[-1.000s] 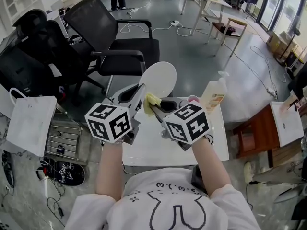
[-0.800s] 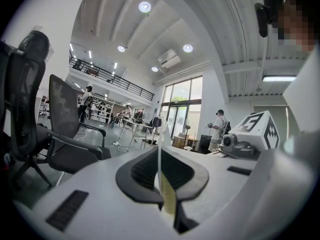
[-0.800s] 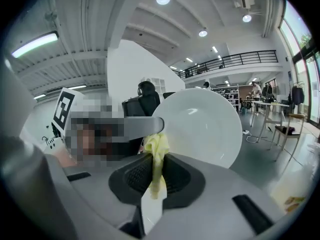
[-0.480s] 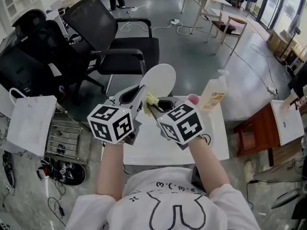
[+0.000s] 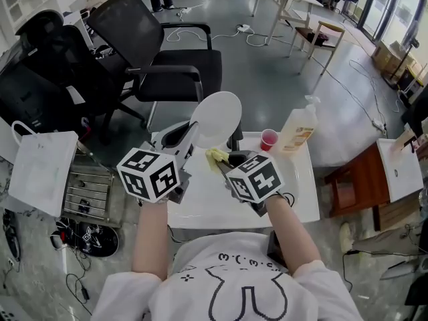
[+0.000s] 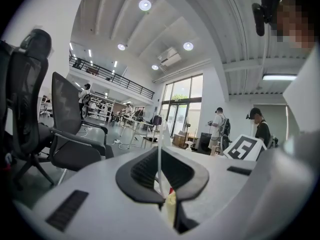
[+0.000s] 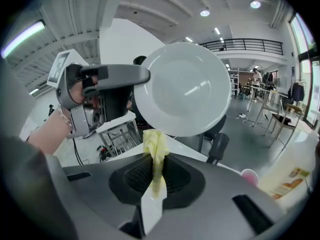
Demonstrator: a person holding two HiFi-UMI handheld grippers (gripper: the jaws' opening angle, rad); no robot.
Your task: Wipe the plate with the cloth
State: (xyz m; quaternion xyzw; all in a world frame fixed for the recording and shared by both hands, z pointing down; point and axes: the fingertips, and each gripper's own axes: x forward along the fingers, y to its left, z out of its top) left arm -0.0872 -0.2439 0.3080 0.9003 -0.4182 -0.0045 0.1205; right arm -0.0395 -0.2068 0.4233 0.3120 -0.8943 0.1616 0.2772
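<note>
The white worktop (image 5: 301, 202) stands in front of the person, with a black office chair (image 5: 167, 65) just beyond it. Above its far edge the white plate (image 5: 216, 119) is held up on edge, its face turned toward the right gripper view, where it shows as a full round disc (image 7: 182, 89). The left hand-held gripper (image 5: 192, 127) has its jaws pressed together on the plate's rim at the lower left. In its own view (image 6: 163, 199) the plate appears only as a thin white line (image 6: 159, 154) rising from between the closed jaws. The right hand-held gripper (image 5: 223, 160) points down and forward with its jaws pinching the yellow cloth (image 5: 215, 156). In the right gripper view (image 7: 152, 191) the cloth (image 7: 156, 149) stands up out of the jaws in a crumpled tuft just under the plate's bottom rim, and no view settles whether the two touch. A bottle (image 5: 299, 129) and a pink cup (image 5: 269, 139) stand on the worktop to the right of the plate. A second ago the cloth sat higher, against the lower part of the plate's face. The right hand-held gripper has since dropped with it below the rim, uncovering the pink cup, while the left one has kept its grip on the plate.
</note>
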